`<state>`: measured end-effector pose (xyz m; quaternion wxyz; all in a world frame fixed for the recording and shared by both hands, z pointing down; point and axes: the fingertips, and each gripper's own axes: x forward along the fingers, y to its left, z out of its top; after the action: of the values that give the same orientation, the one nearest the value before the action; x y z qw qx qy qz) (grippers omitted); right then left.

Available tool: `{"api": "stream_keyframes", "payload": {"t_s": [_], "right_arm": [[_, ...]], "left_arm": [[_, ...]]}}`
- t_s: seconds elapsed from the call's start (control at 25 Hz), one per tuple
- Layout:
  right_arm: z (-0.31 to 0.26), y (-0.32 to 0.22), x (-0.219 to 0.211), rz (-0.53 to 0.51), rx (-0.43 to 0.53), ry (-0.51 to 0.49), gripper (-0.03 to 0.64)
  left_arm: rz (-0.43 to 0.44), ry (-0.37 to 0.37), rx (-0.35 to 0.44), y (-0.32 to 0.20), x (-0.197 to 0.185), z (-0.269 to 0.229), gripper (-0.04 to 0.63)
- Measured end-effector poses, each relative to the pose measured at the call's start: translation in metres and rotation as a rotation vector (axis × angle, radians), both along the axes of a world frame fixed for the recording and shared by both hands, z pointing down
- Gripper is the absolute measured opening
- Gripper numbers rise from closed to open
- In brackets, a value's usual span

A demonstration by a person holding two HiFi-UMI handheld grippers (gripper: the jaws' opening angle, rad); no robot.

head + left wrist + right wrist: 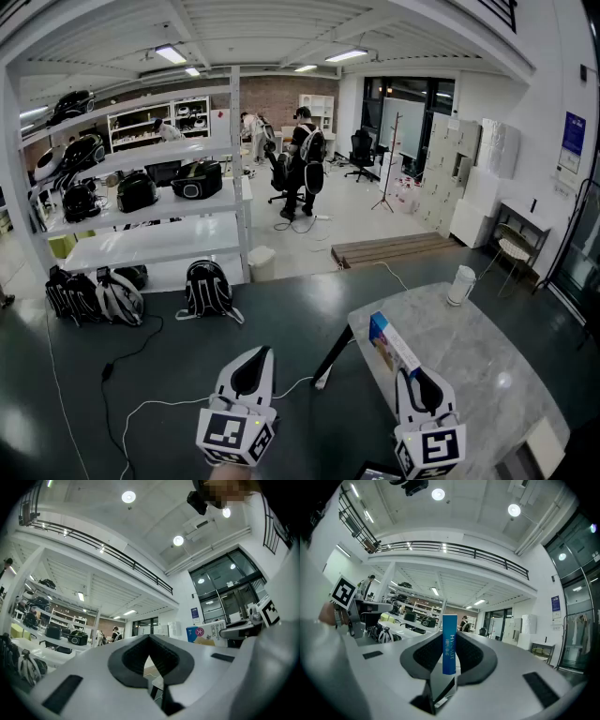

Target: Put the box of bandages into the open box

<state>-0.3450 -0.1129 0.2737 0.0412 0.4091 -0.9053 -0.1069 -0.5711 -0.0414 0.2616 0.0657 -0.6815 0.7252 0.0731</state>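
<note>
Right gripper (411, 377): jaws closed narrow on the box of bandages (392, 342), pads pressing its two broad faces, blue edge (449, 641) standing upright between them. The box sits over the near-left part of the table (497, 375); we cannot tell whether it rests on the table or is lifted.

Left gripper (258, 361): jaws together at the tips, nothing held, off the table's left side.

We judge the carry step in hand. The open box shows in no view; next we must locate it, bring the box above its opening, lower, then release.
</note>
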Motion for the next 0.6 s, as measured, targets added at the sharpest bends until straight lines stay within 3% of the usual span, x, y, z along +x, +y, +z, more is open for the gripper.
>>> {"api": "stream_keyframes", "payload": {"t_s": [0.32, 0.6], "right_arm": [[-0.008, -0.003, 0.029, 0.028, 0.004, -0.008, 0.1], [-0.013, -0.015, 0.087, 0.127, 0.007, -0.006, 0.1]], "left_arm": [[0.045, -0.001, -0.009, -0.016, 0.03, -0.005, 0.011], [0.17, 0.001, -0.007, -0.06, 0.092, -0.003, 0.011]]}}
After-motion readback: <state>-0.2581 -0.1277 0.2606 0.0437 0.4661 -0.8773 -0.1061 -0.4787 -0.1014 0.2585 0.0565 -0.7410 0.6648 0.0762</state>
